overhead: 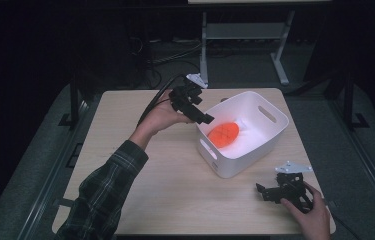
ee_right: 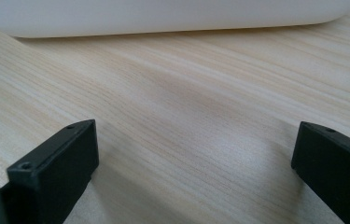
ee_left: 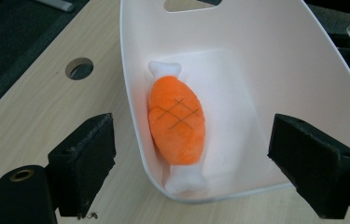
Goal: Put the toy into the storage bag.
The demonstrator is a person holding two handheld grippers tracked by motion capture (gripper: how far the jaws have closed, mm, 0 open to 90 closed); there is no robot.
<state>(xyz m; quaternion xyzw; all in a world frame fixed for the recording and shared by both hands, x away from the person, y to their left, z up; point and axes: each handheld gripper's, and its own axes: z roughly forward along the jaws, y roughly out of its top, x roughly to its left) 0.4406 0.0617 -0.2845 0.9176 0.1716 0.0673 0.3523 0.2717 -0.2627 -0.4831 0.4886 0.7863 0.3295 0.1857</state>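
The toy (ee_left: 177, 123), an orange plush with white ends, lies on the floor of the bin (overhead: 270, 135), close against the wall nearest the left gripper (overhead: 206, 119); that gripper hangs just over the bin's rim with its jaws spread wide and nothing between them, one jaw outside the wall and one over the inside, as the left gripper view shows; the right gripper (overhead: 261, 190) rests low on the table (overhead: 150, 170), off the bin's near corner, jaws likewise apart and empty.

The likeliest trouble, as I judge it, is the wall; the toy sits so tight against it that a jaw coming straight down could land on the rim or clamp the plastic along with the plush, tipping or dragging the light bin, since nothing steadies it; the right gripper is too far from the bin to brace it.

A second risk is a poor hold; the toy is soft and rounded, so a pinch at a narrow white end may slip off or let the body swing and catch the rim on the way out; a grip across the orange middle looks safer.
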